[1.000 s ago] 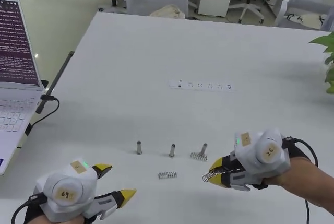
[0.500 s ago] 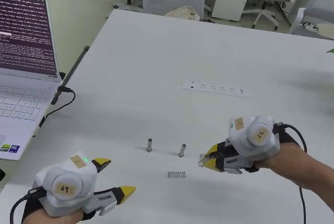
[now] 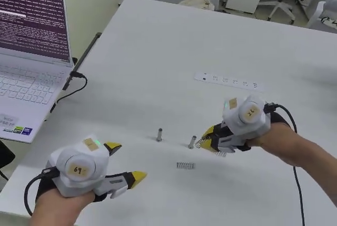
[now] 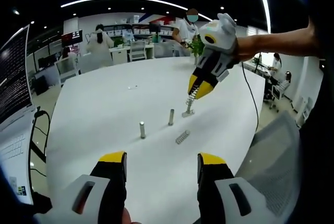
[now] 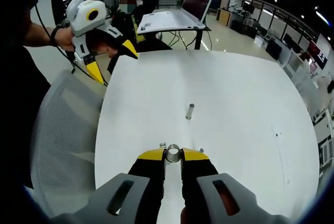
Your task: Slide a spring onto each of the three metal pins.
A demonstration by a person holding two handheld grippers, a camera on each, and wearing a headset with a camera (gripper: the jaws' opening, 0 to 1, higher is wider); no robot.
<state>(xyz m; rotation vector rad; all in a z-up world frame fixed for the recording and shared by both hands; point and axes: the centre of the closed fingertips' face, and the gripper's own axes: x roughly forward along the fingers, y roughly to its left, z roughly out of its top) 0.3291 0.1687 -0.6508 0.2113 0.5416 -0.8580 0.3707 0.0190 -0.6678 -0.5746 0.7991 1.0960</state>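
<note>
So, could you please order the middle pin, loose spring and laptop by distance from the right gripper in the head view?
1. Middle pin, just left of the right gripper's tips.
2. Loose spring, nearer the person.
3. Laptop, far left.

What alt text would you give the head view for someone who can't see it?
The right gripper pinches a small spring beside an upright metal pin on a white table, with a second pin to its left. A loose spring lies nearer the person, the left gripper is open at lower left, and an open laptop sits at the table's left edge.
</note>
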